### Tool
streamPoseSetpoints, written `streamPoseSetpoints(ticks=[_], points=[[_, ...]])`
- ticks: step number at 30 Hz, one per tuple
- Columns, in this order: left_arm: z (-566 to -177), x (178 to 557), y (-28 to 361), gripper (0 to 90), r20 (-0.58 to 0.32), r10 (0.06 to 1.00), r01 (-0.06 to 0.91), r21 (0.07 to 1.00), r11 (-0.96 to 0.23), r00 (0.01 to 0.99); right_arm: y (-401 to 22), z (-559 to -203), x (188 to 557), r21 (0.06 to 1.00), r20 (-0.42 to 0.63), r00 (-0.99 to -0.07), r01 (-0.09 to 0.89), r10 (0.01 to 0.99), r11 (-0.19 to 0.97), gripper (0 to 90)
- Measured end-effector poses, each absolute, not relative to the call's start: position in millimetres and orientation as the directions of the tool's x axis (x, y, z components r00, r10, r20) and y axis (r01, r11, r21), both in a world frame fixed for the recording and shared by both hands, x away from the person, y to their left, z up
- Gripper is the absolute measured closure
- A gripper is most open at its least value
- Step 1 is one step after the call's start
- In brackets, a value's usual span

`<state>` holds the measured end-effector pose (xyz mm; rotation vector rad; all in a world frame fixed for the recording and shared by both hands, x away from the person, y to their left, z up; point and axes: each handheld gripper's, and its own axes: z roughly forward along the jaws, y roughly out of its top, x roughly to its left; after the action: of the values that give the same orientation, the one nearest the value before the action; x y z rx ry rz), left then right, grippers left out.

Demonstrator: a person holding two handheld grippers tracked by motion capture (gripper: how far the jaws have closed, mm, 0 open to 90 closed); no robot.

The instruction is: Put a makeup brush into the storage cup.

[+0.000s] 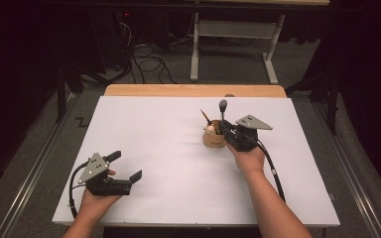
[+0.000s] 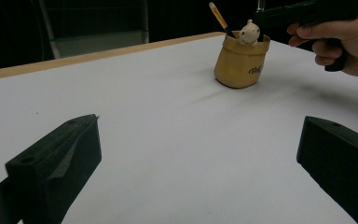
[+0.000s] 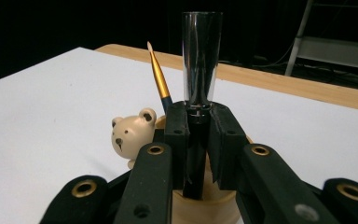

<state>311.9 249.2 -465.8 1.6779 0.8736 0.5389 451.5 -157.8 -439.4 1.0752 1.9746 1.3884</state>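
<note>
Over the tan holder (image 1: 214,138) mid-table, my right gripper (image 3: 198,140) is clamped on the black brush (image 3: 200,70), tip entering the holder; release remains. 1 brush (image 3: 159,74) already inside. Left gripper (image 2: 200,154) idles, jaws wide.

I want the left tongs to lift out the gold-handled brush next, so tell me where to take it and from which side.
Grip the gold-handled brush on its bare upper shaft, above the rim of the tan sack-shaped holder. It leans away from the cream bear figure, so come from above on that open side, jaws across the shaft. The right tongs are clamped on the black-and-silver brush beside it.
</note>
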Motion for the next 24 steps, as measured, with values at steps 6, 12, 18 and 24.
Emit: streamPoseSetpoints(ticks=[6, 12, 18, 24], points=[[-466.0, 311.9, 248.8, 0.6, -0.085, 0.777, 0.272, 0.956, -0.114, 0.624, -159.1, -443.6, 450.6, 0.928, 0.052, -0.564, 0.333, 0.824, 0.17, 80.4], [-466.3, 312.1, 248.4, 0.6, -0.083, 0.776, 0.271, 0.956, -0.116, 0.625, -159.4, -443.3, 451.5, 0.926, 0.046, -0.567, 0.333, 0.822, 0.178, 76.9], [-466.5, 312.3, 248.1, 0.6, -0.085, 0.776, 0.272, 0.955, -0.115, 0.626, -163.8, -441.3, 450.6, 0.927, 0.062, -0.548, 0.341, 0.834, 0.156, 66.5], [-466.3, 312.0, 247.9, 0.6, -0.084, 0.775, 0.271, 0.956, -0.116, 0.627, -165.6, -438.3, 448.4, 0.929, 0.058, -0.548, 0.335, 0.835, 0.155, 66.2]])
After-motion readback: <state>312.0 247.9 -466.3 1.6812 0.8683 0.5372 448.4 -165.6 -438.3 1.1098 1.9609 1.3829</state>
